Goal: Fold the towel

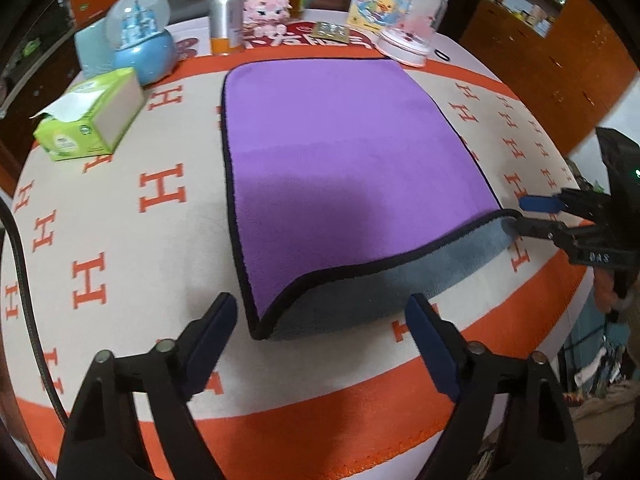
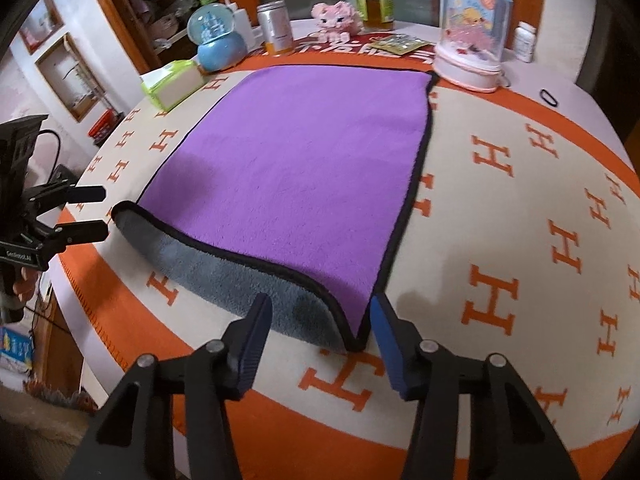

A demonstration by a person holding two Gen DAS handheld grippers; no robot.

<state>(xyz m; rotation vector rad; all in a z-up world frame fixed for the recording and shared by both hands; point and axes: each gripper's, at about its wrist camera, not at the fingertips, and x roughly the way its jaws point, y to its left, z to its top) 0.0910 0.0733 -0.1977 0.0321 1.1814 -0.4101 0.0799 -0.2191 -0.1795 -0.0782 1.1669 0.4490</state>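
Observation:
A purple towel [image 1: 344, 160] with black trim and a grey underside lies on the table; it also shows in the right wrist view [image 2: 288, 168]. Its near edge is curled up, showing the grey side [image 1: 360, 304]. My left gripper [image 1: 324, 320] is open, its fingers astride the towel's near left corner. My right gripper [image 2: 320, 316] is open, astride the near right corner. In the left wrist view the right gripper [image 1: 520, 214] sits at that lifted corner with its jaws apart. In the right wrist view the left gripper [image 2: 100, 210] is open beside its corner.
The table wears a cream and orange cloth [image 1: 120, 220] with H marks. At the back stand a green tissue box [image 1: 92, 116], a blue snow globe [image 1: 142, 36], a metal can [image 1: 226, 20], a pink toy [image 1: 266, 10] and a domed music box [image 1: 412, 28].

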